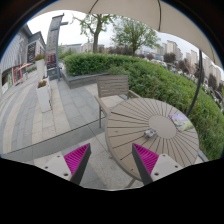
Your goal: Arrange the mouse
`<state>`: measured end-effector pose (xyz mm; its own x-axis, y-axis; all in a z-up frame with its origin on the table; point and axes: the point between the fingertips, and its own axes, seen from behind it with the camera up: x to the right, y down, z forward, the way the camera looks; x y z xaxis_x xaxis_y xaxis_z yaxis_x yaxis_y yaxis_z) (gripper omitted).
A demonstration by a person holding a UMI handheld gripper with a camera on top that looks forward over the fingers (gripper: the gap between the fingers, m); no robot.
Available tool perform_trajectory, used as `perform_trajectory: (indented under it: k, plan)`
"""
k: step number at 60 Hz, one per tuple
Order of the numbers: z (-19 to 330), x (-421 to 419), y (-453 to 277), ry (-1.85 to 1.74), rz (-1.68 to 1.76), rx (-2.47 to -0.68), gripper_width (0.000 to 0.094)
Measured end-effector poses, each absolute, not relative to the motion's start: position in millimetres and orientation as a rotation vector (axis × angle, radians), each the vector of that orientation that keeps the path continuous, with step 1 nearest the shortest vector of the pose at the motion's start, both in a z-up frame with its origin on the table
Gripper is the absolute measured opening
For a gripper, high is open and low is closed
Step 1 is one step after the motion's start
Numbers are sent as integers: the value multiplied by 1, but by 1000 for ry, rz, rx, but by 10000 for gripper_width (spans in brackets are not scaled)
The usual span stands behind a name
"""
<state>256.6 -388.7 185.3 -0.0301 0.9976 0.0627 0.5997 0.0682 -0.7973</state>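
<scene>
A round table (130,135) of wooden slats stands ahead of the fingers, to the right. On its top lies a round grey mat (160,125). Just right of the mat rests a small pale object (181,119), too small to tell whether it is the mouse. My gripper (110,155) is open over the paved floor, short of the table's near edge. Its magenta pads (77,157) face each other with nothing between them.
A slatted chair (112,88) stands behind the table. A green hedge (150,68) runs along the back and right. A parasol pole (196,85) rises right of the table. A pale planter box (44,96) stands at left on the paved terrace (60,125).
</scene>
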Motion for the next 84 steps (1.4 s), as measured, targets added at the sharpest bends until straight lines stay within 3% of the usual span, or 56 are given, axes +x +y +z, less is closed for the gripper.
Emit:
perform_trajectory:
  k: [16, 30, 63, 84]
  plan:
    - [156, 247, -274, -1582, 672, -1671, 853]
    - [133, 240, -217, -1542, 630, -1657, 852]
    - [20, 134, -179, -1520, 730, -1698, 852]
    - [-13, 51, -158, -1527, 766, -1746, 858]
